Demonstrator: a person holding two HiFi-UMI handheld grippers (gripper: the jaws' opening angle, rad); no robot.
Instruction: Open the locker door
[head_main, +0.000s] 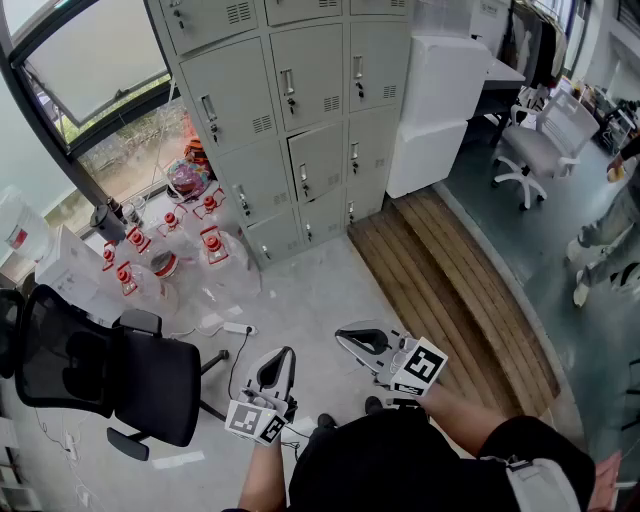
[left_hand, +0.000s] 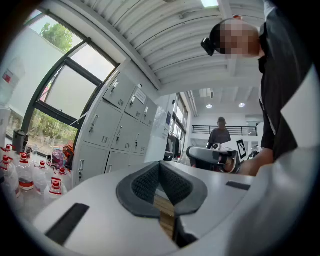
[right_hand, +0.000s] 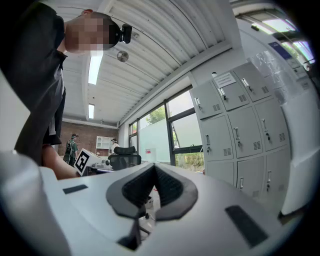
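Well short of the grey metal lockers (head_main: 235, 95), the left gripper (head_main: 273, 368) and right gripper (head_main: 362, 341) hang level, both closed and empty, seemingly readied for the approach.

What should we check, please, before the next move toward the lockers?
1. Locker doors shut: ok, every visible door on the lockers is closed.
2. Jaws ready for a handle: not ok, left gripper and right gripper are shut and empty.
3. Lockers in reach: not ok, both grippers are well short of them.
4. Way ahead free: ok, bottles and chair stand off to the left.
5. Doors unlocked: cannot tell.
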